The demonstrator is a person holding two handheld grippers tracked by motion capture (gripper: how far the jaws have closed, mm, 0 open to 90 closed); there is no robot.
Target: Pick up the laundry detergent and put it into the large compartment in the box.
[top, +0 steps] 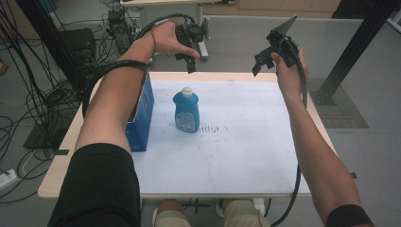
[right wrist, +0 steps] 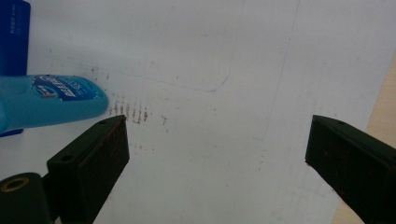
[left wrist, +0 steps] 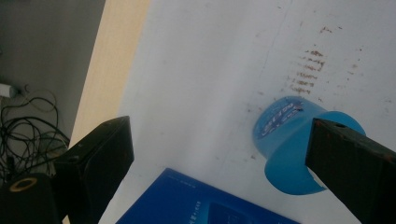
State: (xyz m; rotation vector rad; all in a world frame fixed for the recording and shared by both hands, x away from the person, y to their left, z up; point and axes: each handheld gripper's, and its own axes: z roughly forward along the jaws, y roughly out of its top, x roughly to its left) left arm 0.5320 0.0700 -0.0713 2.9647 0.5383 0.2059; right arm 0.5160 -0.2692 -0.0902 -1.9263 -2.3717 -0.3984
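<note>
Below my left tongs point(top: 190, 60), spread wide: bottle point(top: 186, 111) upright beside box point(top: 142, 118). Right tongs point(top: 265, 59) also spread, nothing pinched; I judge both raised for approach.

Light wooden table point(top: 66, 142) w/ white sheet point(top: 246, 142) covering most of top; faint brown smudge marks point(top: 213, 128) near sheet centre. Grey floor point(top: 369, 156) all round. Tangle of black cables point(top: 28, 109) on floor at left, plus white power strip point(top: 7, 178) at lower left. Black metal frame post point(top: 354, 47) slants up at right, foot bracket on floor. Second light tabletop point(top: 161, 2) at far edge. Even, soft light.
</note>
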